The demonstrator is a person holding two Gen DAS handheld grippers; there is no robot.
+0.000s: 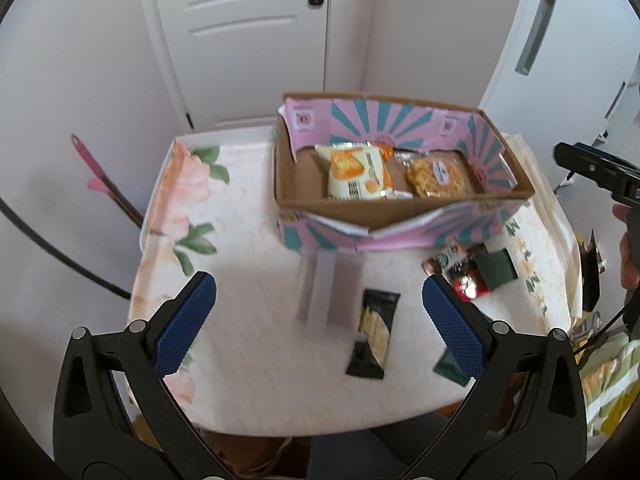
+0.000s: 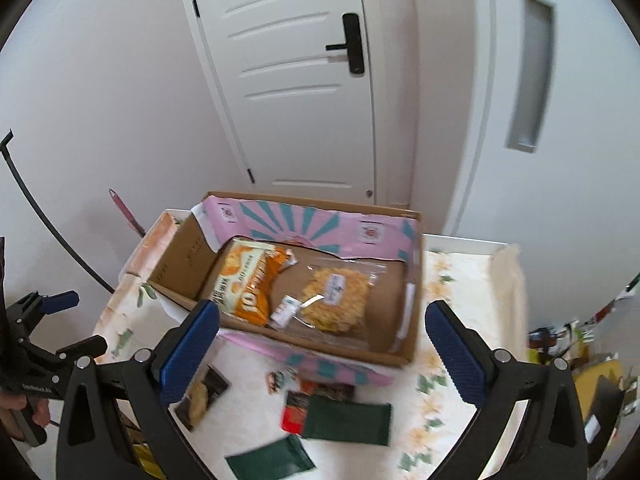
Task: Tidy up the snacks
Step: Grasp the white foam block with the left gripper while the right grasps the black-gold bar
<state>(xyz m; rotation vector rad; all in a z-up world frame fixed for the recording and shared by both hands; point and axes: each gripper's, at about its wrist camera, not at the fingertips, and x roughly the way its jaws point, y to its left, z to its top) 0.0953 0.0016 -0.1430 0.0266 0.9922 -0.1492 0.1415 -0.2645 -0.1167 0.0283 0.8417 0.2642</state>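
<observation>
A pink-and-teal cardboard box [image 1: 400, 236] [image 2: 184, 256] stands on the floral-cloth table [image 1: 248, 208]. Inside it lie an orange-and-white snack packet [image 1: 356, 172] [image 2: 248, 280] and a clear bag of yellow crisp snack [image 1: 440, 176] [image 2: 336, 296]. In front of the box lie a black-and-yellow packet [image 1: 374, 332] [image 2: 202, 396], two dark green packets [image 2: 348, 420] [image 2: 272, 460] and a red packet [image 1: 468, 284] [image 2: 294, 416]. My left gripper [image 1: 318, 300] hangs open above the black-and-yellow packet. My right gripper [image 2: 322, 320] is open over the box's front wall, holding nothing.
A white door [image 2: 304, 92] and walls stand close behind the table. A pink-handled tool [image 1: 96, 172] leans at the left. Clutter with yellow packaging [image 2: 592, 380] sits off the table's right edge. A hand [image 2: 24, 412] holds the left gripper's handle.
</observation>
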